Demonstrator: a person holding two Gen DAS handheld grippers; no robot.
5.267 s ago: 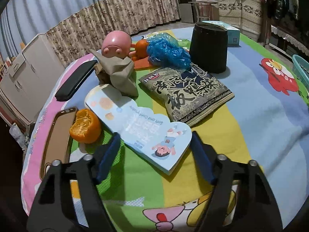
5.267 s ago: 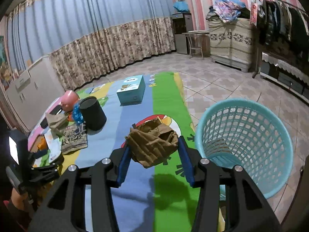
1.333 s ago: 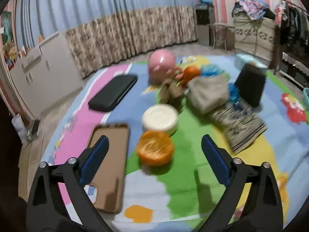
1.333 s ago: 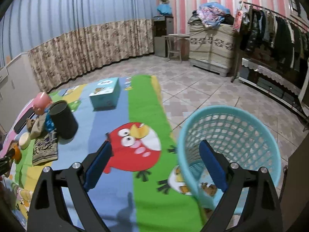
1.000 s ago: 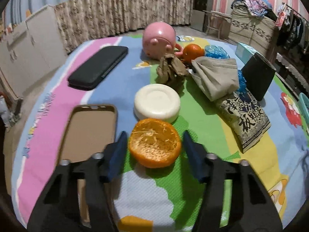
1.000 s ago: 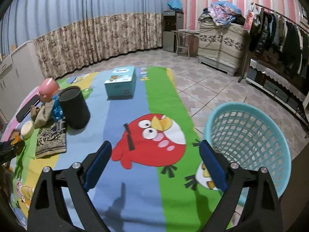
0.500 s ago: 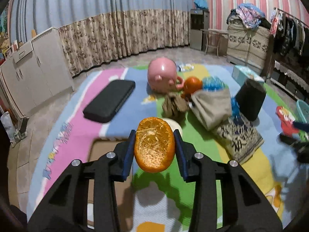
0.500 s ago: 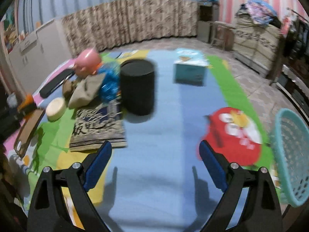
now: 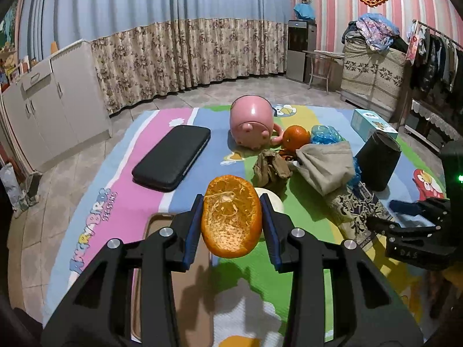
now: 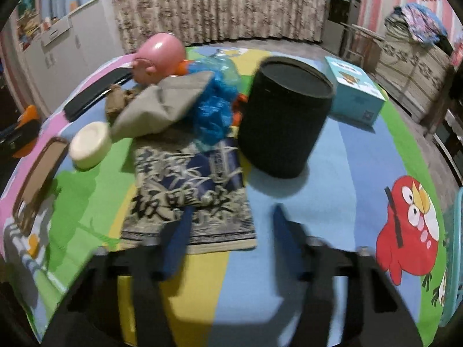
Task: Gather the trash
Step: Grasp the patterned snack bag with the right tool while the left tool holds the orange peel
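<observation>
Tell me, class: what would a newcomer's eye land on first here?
The hollowed orange peel, clamped in the left gripper above the colourful cartoon mat. Next, the pink pig-shaped cup at the mat's far end, and the black cylinder ahead of the open right gripper.

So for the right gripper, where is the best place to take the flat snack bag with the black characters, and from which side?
Probably its near right corner, approached from the front edge. The snack bag lies flat, and its far end is covered by the blue plastic and crowded by the black cylinder. The open right gripper is already at that near edge.
</observation>
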